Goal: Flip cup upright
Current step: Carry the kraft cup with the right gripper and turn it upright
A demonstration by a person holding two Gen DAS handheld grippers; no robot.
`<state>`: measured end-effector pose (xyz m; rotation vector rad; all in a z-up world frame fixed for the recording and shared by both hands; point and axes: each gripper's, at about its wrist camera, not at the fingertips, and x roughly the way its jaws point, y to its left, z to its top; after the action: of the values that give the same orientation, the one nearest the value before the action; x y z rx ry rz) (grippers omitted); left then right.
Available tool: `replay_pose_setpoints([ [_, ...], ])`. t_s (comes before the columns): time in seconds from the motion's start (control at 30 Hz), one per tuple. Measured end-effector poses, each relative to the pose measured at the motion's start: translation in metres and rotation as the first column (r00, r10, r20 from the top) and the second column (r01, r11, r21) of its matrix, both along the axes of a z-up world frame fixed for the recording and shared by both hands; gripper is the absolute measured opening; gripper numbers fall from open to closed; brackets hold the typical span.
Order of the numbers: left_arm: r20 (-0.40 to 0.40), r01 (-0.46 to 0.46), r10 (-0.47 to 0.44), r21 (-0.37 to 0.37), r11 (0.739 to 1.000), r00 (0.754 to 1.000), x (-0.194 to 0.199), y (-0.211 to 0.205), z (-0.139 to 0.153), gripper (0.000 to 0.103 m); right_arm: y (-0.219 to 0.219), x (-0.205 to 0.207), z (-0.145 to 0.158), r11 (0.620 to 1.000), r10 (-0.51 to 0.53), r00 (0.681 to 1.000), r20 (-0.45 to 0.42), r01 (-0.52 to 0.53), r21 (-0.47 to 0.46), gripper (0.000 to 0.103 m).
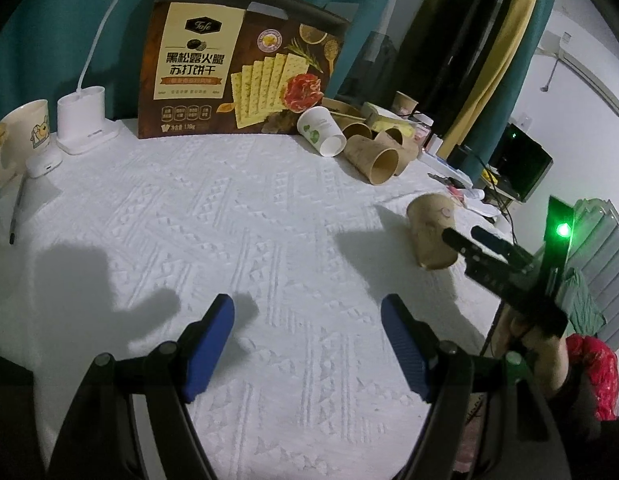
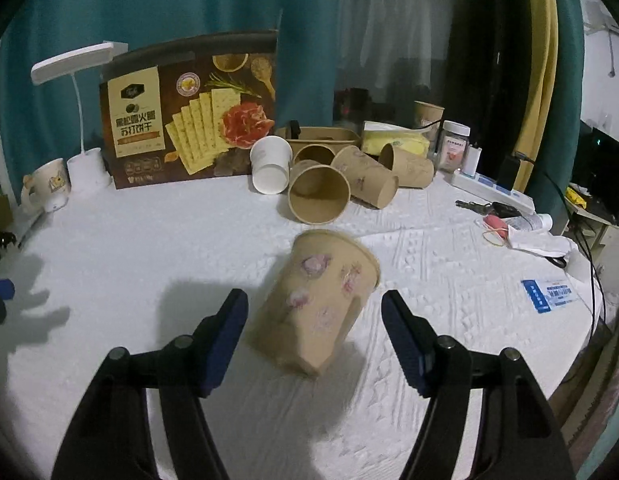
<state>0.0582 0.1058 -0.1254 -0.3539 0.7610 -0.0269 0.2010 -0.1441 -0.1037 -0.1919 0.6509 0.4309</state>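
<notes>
A brown paper cup (image 2: 321,300) with pink flower prints sits tilted and blurred on the white cloth, its rim pointing up and away in the right wrist view. My right gripper (image 2: 313,312) straddles it with a gap on each side between the blue pads and the cup wall, so it is open. The left wrist view shows the same cup (image 1: 429,232) at the right with the right gripper (image 1: 461,233) beside it, held by a hand. My left gripper (image 1: 307,320) hangs open over bare cloth with nothing between its fingers.
Several brown paper cups (image 2: 317,196) and a white one (image 2: 269,168) lie in a heap at the back, before a cracker box (image 2: 189,112). A desk lamp (image 2: 87,168) and mug (image 2: 47,184) stand back left. Keys, a power strip (image 2: 493,190) and a blue card (image 2: 549,294) lie at the right.
</notes>
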Motion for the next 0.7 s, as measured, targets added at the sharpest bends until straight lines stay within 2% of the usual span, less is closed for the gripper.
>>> replay_pose_setpoints([
  [0.1,-0.012,0.002,-0.002,-0.005,1.0,1.0,0.001,-0.002,-0.002,0.076,0.002,-0.003,-0.003,1.0,0.013,1.0,-0.021,-0.012,0.011,0.067],
  [0.2,-0.01,0.01,-0.01,-0.005,1.0,1.0,0.002,-0.006,-0.001,0.076,-0.01,0.009,0.003,0.992,0.026,0.991,-0.133,-0.01,0.125,0.067],
  [0.33,0.007,0.016,-0.016,-0.011,1.0,1.0,0.003,-0.011,0.004,0.076,-0.013,0.043,0.013,0.98,0.081,0.957,-0.28,-0.025,0.196,0.07],
  [0.4,0.015,0.015,-0.015,-0.014,1.0,1.0,0.002,-0.012,0.007,0.076,-0.017,0.069,0.013,0.975,0.08,0.921,-0.381,0.008,0.222,0.08],
  [0.43,0.021,0.014,-0.014,-0.019,1.0,1.0,0.001,-0.012,0.009,0.076,-0.018,0.088,0.007,0.969,0.097,0.877,-0.47,0.023,0.244,0.08],
  [0.47,0.026,0.013,-0.012,-0.021,1.0,1.0,0.001,-0.012,0.011,0.076,-0.019,0.101,0.002,0.965,0.112,0.845,-0.523,0.032,0.259,0.08],
  [0.6,0.044,0.004,-0.003,-0.023,1.0,0.999,-0.004,-0.01,0.016,0.076,-0.006,0.138,-0.014,0.969,0.189,0.752,-0.631,-0.041,0.242,0.08],
  [0.63,0.043,0.002,-0.001,-0.025,1.0,0.999,-0.004,-0.009,0.016,0.076,-0.005,0.143,-0.019,0.971,0.188,0.737,-0.649,-0.039,0.237,0.08],
  [0.7,0.043,-0.004,0.005,-0.025,1.0,0.999,-0.006,-0.007,0.016,0.076,0.0,0.149,-0.025,0.972,0.199,0.727,-0.657,-0.061,0.227,0.08],
])
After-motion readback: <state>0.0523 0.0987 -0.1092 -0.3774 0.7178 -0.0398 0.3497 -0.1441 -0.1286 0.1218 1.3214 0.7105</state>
